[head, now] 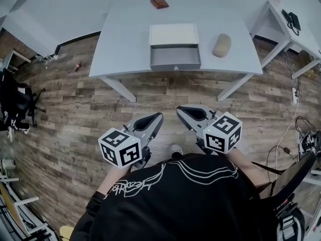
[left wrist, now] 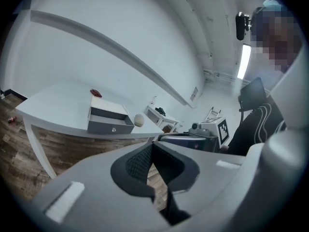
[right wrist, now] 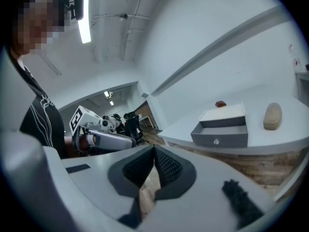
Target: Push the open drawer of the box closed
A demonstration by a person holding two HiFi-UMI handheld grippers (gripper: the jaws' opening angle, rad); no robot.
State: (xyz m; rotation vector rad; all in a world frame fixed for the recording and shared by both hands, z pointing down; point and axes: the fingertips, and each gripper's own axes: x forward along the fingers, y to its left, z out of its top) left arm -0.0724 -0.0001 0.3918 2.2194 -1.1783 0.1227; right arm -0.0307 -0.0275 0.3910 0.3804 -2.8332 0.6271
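Observation:
A white box (head: 173,34) stands on the grey table (head: 125,44), with its grey drawer (head: 175,57) pulled out toward the table's front edge. Both grippers are held close to my body over the wooden floor, well short of the table. The left gripper (head: 157,116) and the right gripper (head: 180,109) each have their jaw tips together with nothing between them. The left gripper view shows the drawer (left wrist: 110,124) far off beyond its shut jaws. In the right gripper view the drawer (right wrist: 221,135) and its small knob lie to the upper right.
A small brown object (head: 159,2) lies behind the box, and a beige oval object (head: 221,45) sits to its right. Another white table (head: 296,36) with a black device stands at the far right. A black chair (head: 15,102) is at the left, and cables (head: 301,129) trail on the floor at the right.

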